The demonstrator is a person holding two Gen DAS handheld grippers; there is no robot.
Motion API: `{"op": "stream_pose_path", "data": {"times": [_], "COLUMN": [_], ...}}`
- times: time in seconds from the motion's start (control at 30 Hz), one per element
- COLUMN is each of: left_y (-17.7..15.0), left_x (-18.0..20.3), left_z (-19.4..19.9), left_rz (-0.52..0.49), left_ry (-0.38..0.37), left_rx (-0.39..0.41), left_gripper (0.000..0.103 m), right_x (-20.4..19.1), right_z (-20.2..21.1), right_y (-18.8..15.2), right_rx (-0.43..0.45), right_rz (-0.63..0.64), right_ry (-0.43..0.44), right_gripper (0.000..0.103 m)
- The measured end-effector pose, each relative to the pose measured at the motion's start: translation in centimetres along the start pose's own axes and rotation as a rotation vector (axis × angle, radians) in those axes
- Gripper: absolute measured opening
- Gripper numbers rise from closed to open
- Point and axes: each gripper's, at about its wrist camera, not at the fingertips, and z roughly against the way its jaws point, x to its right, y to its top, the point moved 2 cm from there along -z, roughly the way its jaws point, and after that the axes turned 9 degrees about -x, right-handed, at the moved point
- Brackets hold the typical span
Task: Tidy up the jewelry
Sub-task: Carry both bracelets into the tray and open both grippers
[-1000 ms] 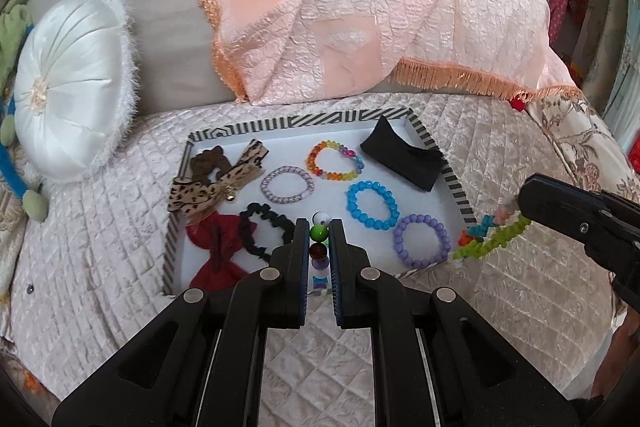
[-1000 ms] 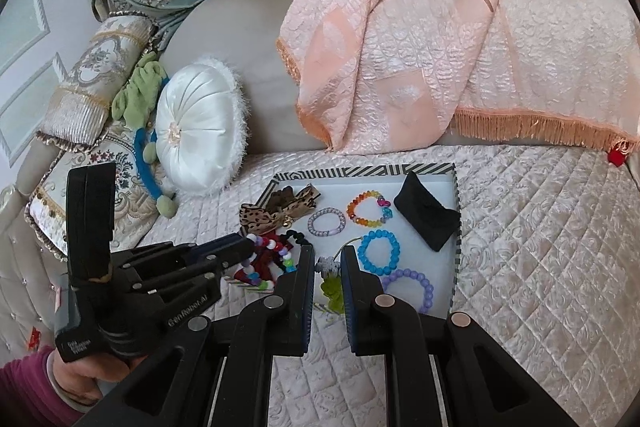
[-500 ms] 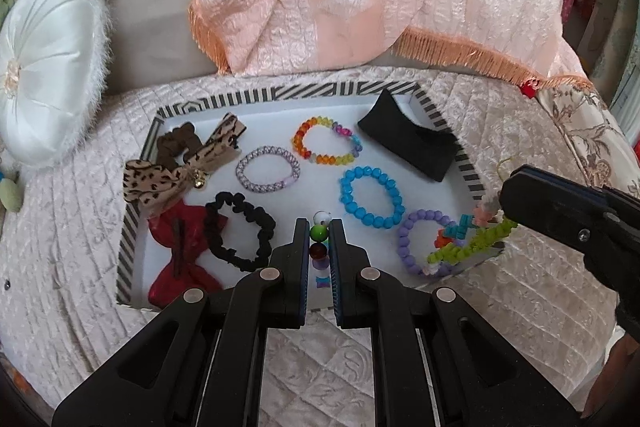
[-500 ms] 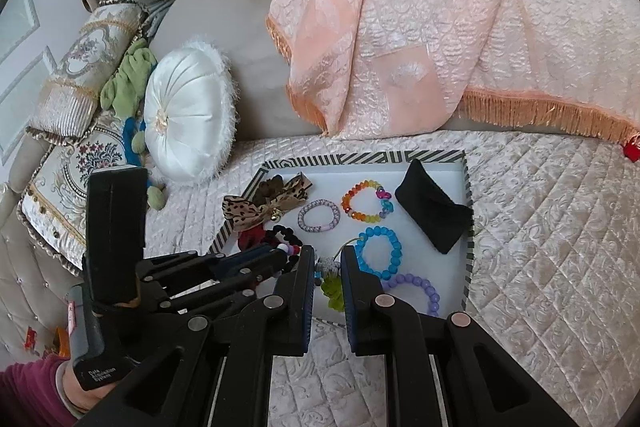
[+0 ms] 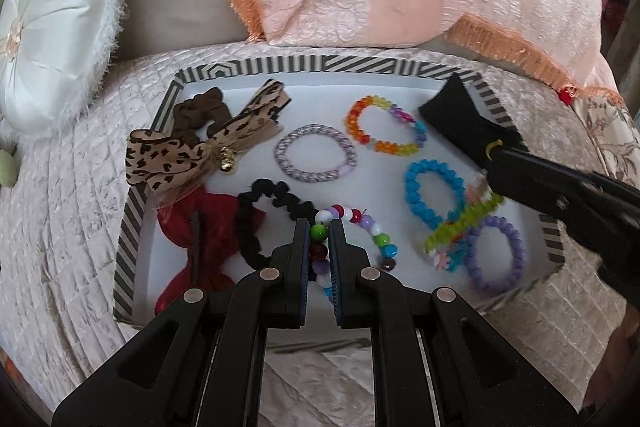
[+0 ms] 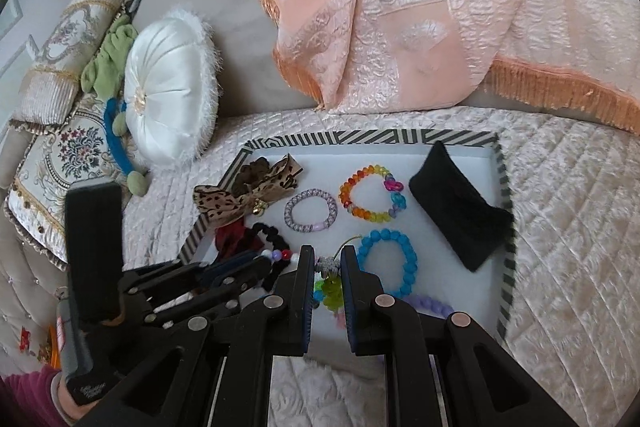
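A striped-rim tray (image 5: 256, 65) sits on the quilted bed and holds several bracelets and hair ties. My left gripper (image 5: 319, 231) is shut on a multicolour bead bracelet (image 5: 376, 231), whose free loop lies on the tray floor near the front. My right gripper (image 6: 326, 259) is shut on a lime-green bracelet (image 6: 331, 291) held over the tray's front right, above the blue bracelet (image 5: 434, 193) and the purple bracelet (image 5: 496, 253). The green bracelet also shows in the left wrist view (image 5: 464, 225), hanging from the right gripper (image 5: 494, 167).
In the tray lie a rainbow bracelet (image 5: 384, 125), a lilac woven ring (image 5: 316, 153), a black scrunchie (image 5: 260, 215), a leopard bow (image 5: 200, 147), a red bow (image 5: 200, 227) and a black pouch (image 6: 460, 215). A white round cushion (image 6: 168, 99) and a peach blanket (image 6: 400, 7) lie behind.
Both grippers moved forward and down over the tray. The multicolour bracelet's loop now rests on the tray floor, and the green bracelet moved from outside the right rim to above the blue and purple bracelets.
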Motion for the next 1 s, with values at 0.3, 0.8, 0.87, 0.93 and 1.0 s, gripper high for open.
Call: {"op": "stream_pose_path", "data": {"times": [0.3,0.8,0.87,0.93,1.0], "left_y": [0.4,0.8,0.9,0.9,0.8], "left_x": [-1.4,-1.2,-1.2,-1.2,-1.2], "left_z": [-1.1,-2.4,-2.5,-2.5,-2.5], "left_rz": [0.012,0.004,0.007,0.006,0.005], "left_ry": [-0.001,0.01,0.009,0.009,0.012], "left_rx": [-0.006,-0.012,-0.009,-0.007,-0.008], "left_gripper": [0.008,0.008,0.008,0.009,0.01], "right_x": [1.2,3.6,3.8,3.8,3.7], "right_z": [-4.0,-8.3,-8.2,-7.7,-7.0], "right_y": [3.0,4.1,4.0,3.8,3.5], "right_rx": [-0.044,-0.094,-0.09,-0.082,-0.064], "right_rz": [-0.029,-0.095,-0.104,-0.103,-0.102], "right_ry": [-0.037,-0.086,-0.077,-0.078,-0.065], "right_gripper": [0.012,0.012,0.013,0.025,0.038]}}
